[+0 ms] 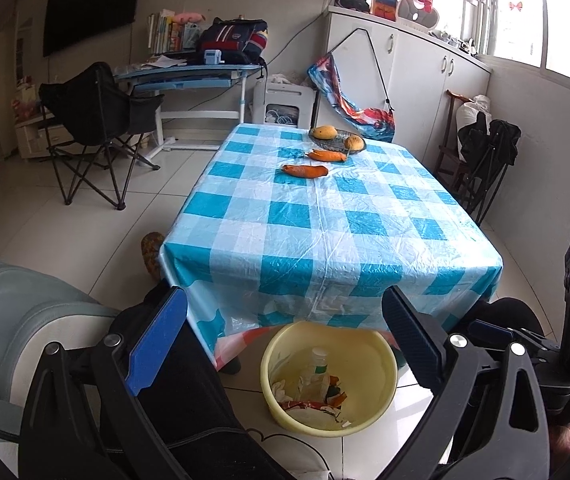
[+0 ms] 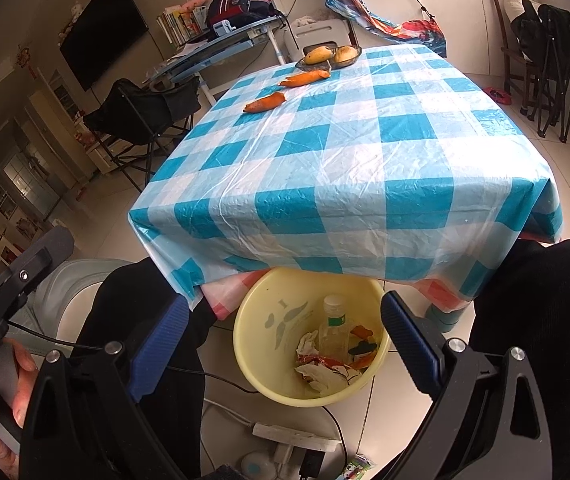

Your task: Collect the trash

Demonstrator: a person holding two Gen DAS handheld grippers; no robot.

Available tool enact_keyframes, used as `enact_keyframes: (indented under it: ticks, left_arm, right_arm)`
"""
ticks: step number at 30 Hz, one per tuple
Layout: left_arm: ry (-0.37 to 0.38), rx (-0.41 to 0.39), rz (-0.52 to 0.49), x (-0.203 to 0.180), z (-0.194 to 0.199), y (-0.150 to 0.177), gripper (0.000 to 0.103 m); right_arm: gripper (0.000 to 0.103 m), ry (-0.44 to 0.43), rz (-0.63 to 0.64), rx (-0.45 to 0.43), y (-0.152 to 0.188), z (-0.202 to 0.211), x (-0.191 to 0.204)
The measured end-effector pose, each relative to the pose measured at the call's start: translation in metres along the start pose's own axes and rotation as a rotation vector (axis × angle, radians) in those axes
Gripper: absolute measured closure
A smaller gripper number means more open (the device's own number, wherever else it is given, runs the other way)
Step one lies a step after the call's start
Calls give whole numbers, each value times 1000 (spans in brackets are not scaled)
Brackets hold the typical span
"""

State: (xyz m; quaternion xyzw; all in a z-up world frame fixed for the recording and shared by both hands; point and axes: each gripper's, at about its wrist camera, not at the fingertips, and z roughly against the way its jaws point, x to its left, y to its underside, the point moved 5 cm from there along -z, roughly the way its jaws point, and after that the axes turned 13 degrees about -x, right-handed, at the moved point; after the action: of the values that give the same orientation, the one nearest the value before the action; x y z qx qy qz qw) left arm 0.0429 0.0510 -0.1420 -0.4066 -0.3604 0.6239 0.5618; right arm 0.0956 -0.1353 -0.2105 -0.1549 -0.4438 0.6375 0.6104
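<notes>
Yellow plastic marks where the trash goes: the basin [image 1: 329, 376] sits on the floor at the near end of the table [image 1: 325, 216], partly tucked under the hanging checked cloth, already holding a clear bottle [image 1: 319, 364] and crumpled wrappers [image 1: 309, 400].

Going left to right, the left gripper [image 1: 285, 344] hangs over the basin with its jaws spread wide and nothing between them. The right gripper [image 2: 285, 344] is likewise wide open and empty, also poised above the basin.

On the cloth, the only loose pieces I can see are two orange scraps, which look like peel. The nearer one [image 1: 305, 170] lies well ahead of both grippers, toward the far half of the table and a little left of centre, its long axis running roughly across the table. The second scrap [image 1: 327, 155] lies just beyond it, beside the dish [image 1: 335, 142] of mangoes.

Both hands sit about equally far back; judging by the leftward offset, the left one seems better placed to reach forward, closing across the scrap's short width.
</notes>
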Motion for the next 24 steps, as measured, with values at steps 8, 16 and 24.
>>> enact_keyframes:
  ticks: [8,16,24]
  left_arm:
    - [-9,2,3,5,-2,1,9]
    - [-12,8,3,17,-23,-20,9]
    - [85,44,-117,7,-90,-58,9]
  right_arm:
    - [10,7,-14,-1,-2,0,-4]
    - [10,25,37,-101,-63,-6,-22]
    - [10,31,320,-114,-157,-69,-22]
